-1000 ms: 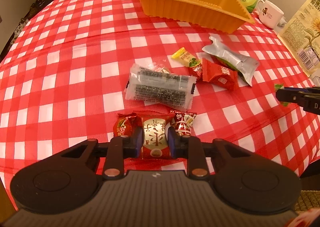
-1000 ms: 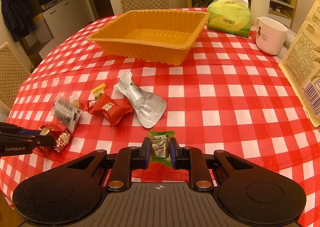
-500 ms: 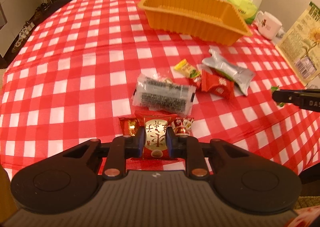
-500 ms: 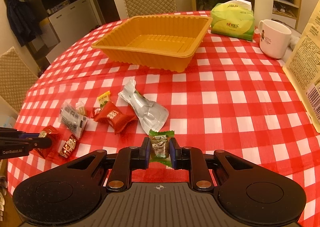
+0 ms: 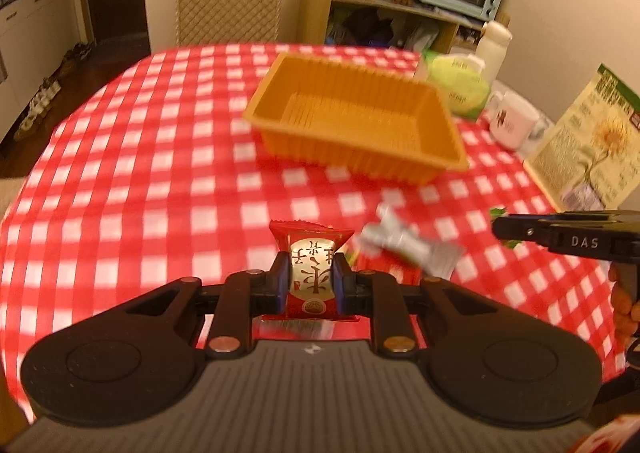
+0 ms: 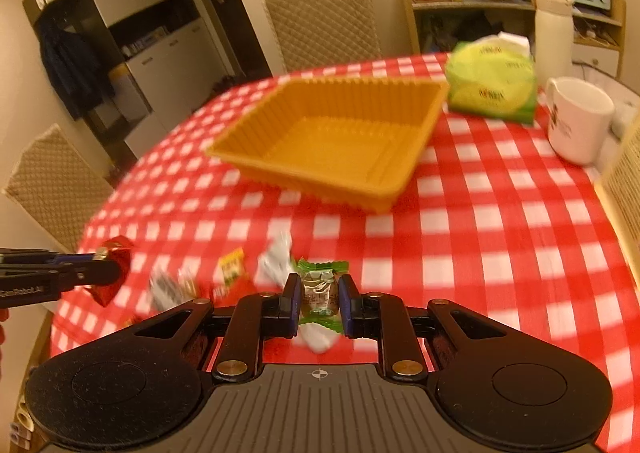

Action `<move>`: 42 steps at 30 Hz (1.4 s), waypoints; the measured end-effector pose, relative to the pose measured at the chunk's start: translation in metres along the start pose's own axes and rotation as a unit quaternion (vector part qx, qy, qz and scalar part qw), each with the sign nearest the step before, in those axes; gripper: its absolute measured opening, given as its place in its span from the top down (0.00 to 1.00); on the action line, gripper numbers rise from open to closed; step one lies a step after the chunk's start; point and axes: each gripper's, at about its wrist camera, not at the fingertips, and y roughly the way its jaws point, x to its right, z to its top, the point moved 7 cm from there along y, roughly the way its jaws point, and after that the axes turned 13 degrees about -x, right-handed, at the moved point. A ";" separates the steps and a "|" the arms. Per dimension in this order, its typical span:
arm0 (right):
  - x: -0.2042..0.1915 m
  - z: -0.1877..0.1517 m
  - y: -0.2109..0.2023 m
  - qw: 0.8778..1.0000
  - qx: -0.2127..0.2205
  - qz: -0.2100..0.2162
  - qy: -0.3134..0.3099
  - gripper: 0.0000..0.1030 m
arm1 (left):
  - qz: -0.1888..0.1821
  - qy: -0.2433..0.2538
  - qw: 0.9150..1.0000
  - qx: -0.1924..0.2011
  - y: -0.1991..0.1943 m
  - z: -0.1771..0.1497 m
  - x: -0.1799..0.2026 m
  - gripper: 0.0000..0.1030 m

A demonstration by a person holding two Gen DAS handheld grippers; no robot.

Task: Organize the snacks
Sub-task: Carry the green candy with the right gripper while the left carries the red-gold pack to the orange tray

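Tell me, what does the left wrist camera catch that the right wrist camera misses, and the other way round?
Only the left wrist view shows the sunflower-printed package and the gold label of the red snack in the left tongs. Only the right wrist view shows the small yellow packet and the clear middle of the green candy in the right tongs. Both show the orange tray, white mug and silver pouch.

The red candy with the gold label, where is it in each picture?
Left wrist view: the red candy sits low in the middle, pinched between the left gripper fingers.
Right wrist view: the same red candy is at the far left edge, at the tip of the left gripper reaching in.
Shared landmark: the orange tray on the checked tablecloth, beyond the candy in both.
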 end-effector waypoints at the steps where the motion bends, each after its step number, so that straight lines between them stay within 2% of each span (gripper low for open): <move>1: 0.001 0.007 -0.001 1.000 0.005 0.006 -0.001 0.80 | -0.002 0.001 1.000 0.005 0.001 0.008 0.003 0.81; 8: 0.008 0.060 -0.004 0.999 0.043 0.030 0.010 0.80 | -0.012 0.017 0.999 0.032 0.011 0.071 0.022 0.81; 13: 0.016 0.097 -0.001 0.997 0.066 0.032 0.029 0.80 | -0.018 0.039 0.998 0.045 0.025 0.120 0.032 0.81; 21: 0.032 0.138 0.019 0.995 0.072 0.026 0.070 0.80 | -0.029 0.068 0.997 0.032 0.069 0.177 0.045 0.81; 31: 0.053 0.154 0.055 0.991 0.055 -0.004 0.118 0.80 | -0.045 0.072 0.996 -0.016 0.135 0.200 0.038 0.81; 42: 0.062 0.152 0.077 0.989 0.035 -0.017 0.144 0.80 | -0.058 0.061 0.995 -0.045 0.173 0.203 0.031 0.80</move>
